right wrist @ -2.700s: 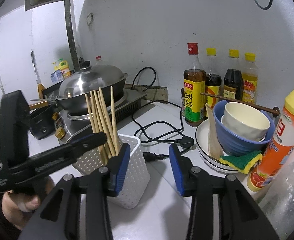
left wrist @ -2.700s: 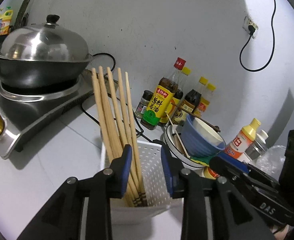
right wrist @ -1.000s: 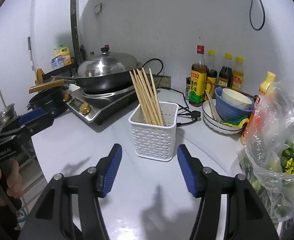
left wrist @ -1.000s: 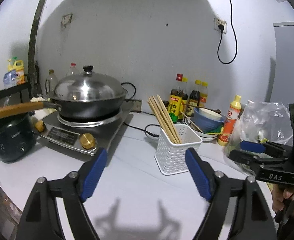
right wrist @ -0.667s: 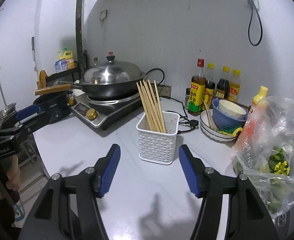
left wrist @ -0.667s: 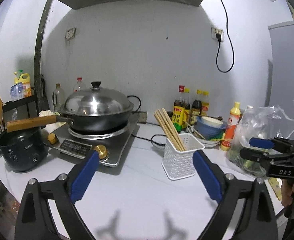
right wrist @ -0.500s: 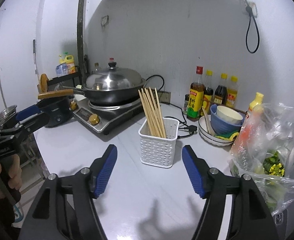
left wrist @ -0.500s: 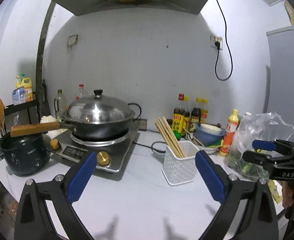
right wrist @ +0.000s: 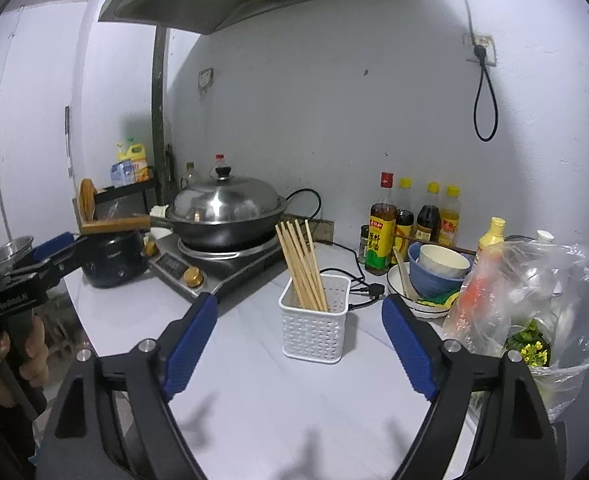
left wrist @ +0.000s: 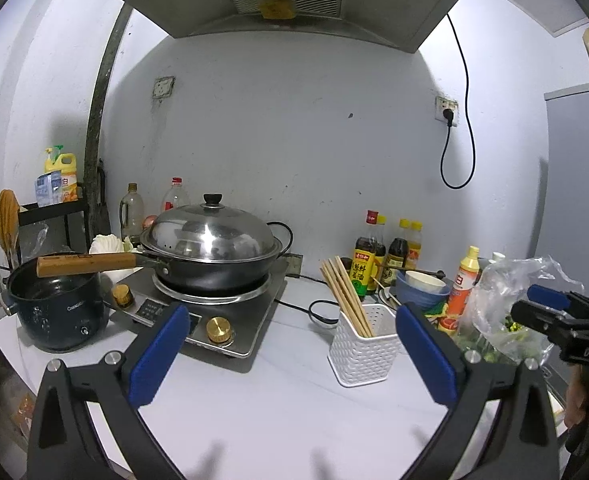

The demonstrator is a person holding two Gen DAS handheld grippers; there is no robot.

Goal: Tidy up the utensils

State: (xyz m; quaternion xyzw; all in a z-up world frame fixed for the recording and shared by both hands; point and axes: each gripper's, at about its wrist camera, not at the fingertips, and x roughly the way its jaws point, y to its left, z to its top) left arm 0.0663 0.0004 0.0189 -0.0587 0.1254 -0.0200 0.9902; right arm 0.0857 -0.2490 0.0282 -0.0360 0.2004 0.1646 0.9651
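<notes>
— Left wrist view, count?
— One white basket [left wrist: 364, 350] on the white counter [left wrist: 278, 412], chopsticks [left wrist: 346, 296] leaning inside it; number unclear. Four sauce bottles [left wrist: 386, 256] at the grey wall. One lidded wok [left wrist: 212, 250] on the cooker. Left tongs [left wrist: 290, 354] wide apart, jaws just opening, nothing between them.
— Right wrist view?
— Same basket [right wrist: 314, 322], about six chopsticks [right wrist: 302, 266], one blue bowl [right wrist: 434, 276], one plastic bag [right wrist: 534, 304]. Right tongs [right wrist: 300, 354] spread, jaws just opening, empty, short of the basket.

Both claws pulled back from chopsticks [right wrist: 302, 266] in basket [right wrist: 314, 328], jaws just opened wider, empty.
</notes>
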